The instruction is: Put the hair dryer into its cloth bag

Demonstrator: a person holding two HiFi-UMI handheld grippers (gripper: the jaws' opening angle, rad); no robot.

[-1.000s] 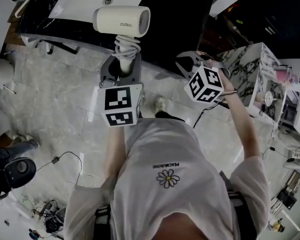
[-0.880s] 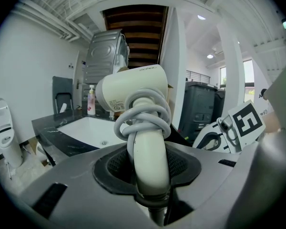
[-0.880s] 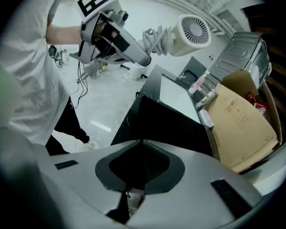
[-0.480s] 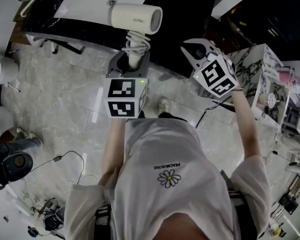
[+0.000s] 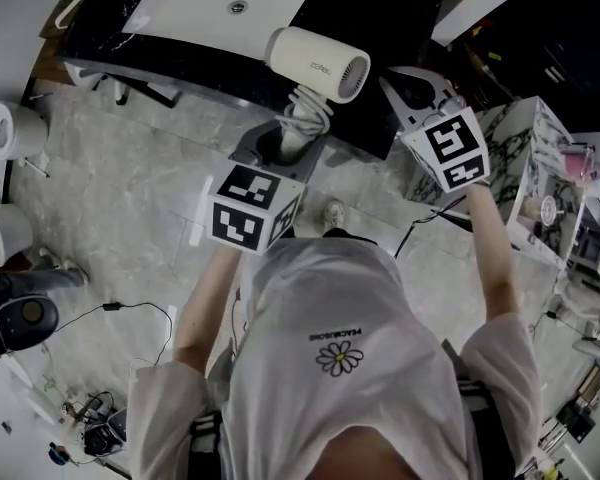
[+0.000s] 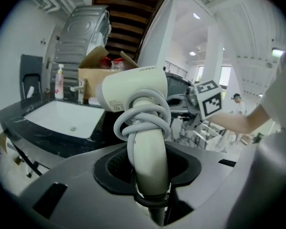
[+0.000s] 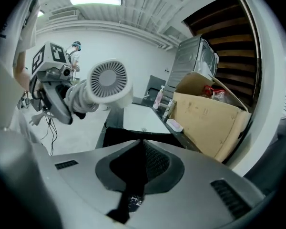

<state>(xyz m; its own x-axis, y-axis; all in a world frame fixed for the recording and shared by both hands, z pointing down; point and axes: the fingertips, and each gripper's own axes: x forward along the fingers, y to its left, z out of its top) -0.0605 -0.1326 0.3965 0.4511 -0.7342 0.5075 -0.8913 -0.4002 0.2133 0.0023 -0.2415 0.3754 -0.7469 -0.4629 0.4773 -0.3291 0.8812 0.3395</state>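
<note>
A cream hair dryer (image 5: 315, 60) with its cord wound round the handle stands upright in my left gripper (image 5: 292, 140), over the edge of the black counter. In the left gripper view the jaws clamp the lower handle (image 6: 150, 175) and the dryer's body (image 6: 133, 87) points right. My right gripper (image 5: 402, 80) hangs just right of the dryer's nozzle, jaws shut, and I see nothing between them (image 7: 142, 147). From there the dryer's round grille (image 7: 102, 82) faces me at the upper left. No cloth bag shows in any view.
A black counter (image 5: 380, 28) with a white sink (image 5: 230, 8) lies ahead. A cardboard box (image 7: 209, 118) and a soap bottle (image 6: 59, 80) stand on it. A marble-patterned cabinet (image 5: 525, 138) is at the right, and cables (image 5: 130, 313) lie on the floor at the left.
My left gripper has swung the hair dryer to the right and tilted it. My right gripper has risen toward the counter and rolled, staying shut.
</note>
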